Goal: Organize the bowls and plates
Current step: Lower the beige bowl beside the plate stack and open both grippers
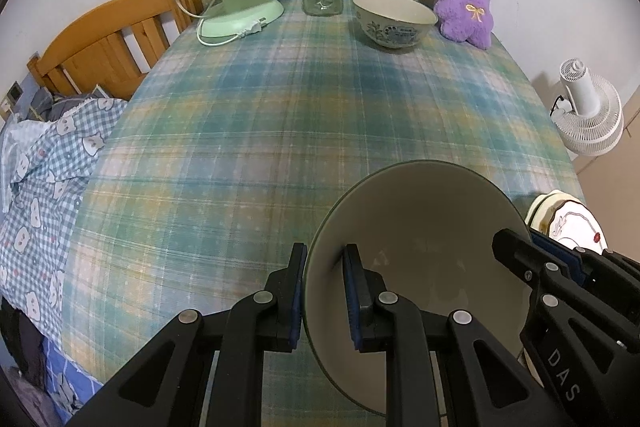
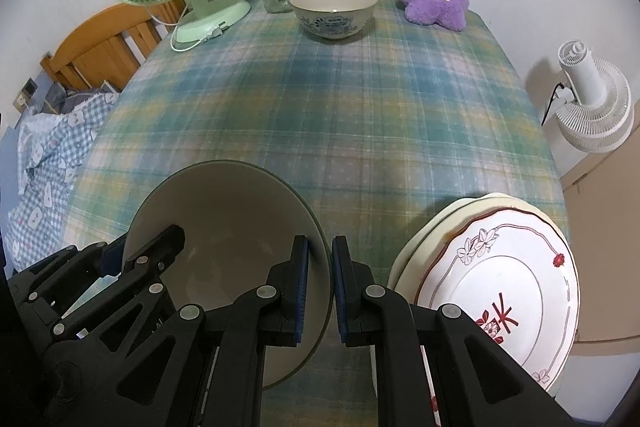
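- "das" is read on the right gripper (image 1: 532,251) at lower right.
- the plain bowl (image 1: 420,227) is clamped at opposite rims by the left gripper (image 1: 326,291) and the right gripper.

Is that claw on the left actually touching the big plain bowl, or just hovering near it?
Touching. In the left wrist view the left claw has one finger outside and one inside the big plain bowl, both blue pads pressed flat against its rim wall with no gap showing.

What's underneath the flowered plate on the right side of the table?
Under the flowered plate, the rims of at least one cream plate show along its far left edge. Anything lower, and the exact stack count, is covered.
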Demonstrator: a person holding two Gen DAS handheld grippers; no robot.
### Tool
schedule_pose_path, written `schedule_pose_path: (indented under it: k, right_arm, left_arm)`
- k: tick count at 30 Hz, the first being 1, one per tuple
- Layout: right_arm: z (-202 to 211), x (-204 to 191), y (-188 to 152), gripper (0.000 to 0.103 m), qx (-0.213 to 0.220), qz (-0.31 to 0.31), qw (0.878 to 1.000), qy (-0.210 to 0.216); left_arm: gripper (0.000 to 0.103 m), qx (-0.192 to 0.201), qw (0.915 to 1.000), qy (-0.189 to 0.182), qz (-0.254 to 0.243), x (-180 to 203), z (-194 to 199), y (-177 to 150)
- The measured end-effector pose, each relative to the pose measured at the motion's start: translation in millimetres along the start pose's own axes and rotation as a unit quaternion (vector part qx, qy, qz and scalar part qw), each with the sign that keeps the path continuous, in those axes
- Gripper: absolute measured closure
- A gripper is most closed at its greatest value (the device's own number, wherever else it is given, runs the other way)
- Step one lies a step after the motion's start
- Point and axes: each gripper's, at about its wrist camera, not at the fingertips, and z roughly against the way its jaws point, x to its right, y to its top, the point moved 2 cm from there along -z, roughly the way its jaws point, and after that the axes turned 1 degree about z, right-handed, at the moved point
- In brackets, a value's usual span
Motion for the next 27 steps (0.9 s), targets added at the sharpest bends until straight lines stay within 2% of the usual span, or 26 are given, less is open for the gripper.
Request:
schedule_pose_path:
  k: [14, 15, 16, 17, 19, 20, 24, 27]
  right_arm:
    - [-1, 2, 0, 0.088, 0.002, -0.001, 1.000, 0.000]
    - [-2, 2, 0, 0.088, 0.001, 0.000, 1.000, 0.001]
    - [-2, 2, 0, 0.088, 0.000, 0.001, 1.000, 0.000]
    - [-3, 2, 0, 0.085, -0.001, 0.002, 1.000, 0.000]
    - [-5, 2, 1, 0.070, -0.005, 0.006, 1.000, -0.012]
    - [-5, 3, 1, 0.058, -0.004, 0.006, 1.000, -0.020]
    - [-3, 10, 0, 0.056, -0.002, -0.004, 1.000, -0.017]
    - [-2, 13, 0, 0.056, -0.004, -0.009, 1.000, -0.011]
  left_arm:
    - [0.085, 0.006, 1.0000, 0.004, 0.000, 0, -1, -1]
    - [0.085, 0.007, 1.0000, 0.004, 0.000, 0, -1, -2]
    - [0.080, 0.006, 1.0000, 0.005, 0.001, 0, -1, -2]
    - [0.075, 0.007, 1.0000, 0.006, 0.001, 0, -1, -2]
    - [0.068, 0.012, 0.9998, 0.010, -0.007, 2, 0, -2]
    - [0.065, 0.015, 0.9998, 0.009, -0.011, 3, 1, -2]
    - [0.063, 0.024, 0.9990, 0.017, -0.034, 9, 4, -2]
    - [0.059, 0.020, 0.9993, 0.014, -0.028, 8, 4, -2]
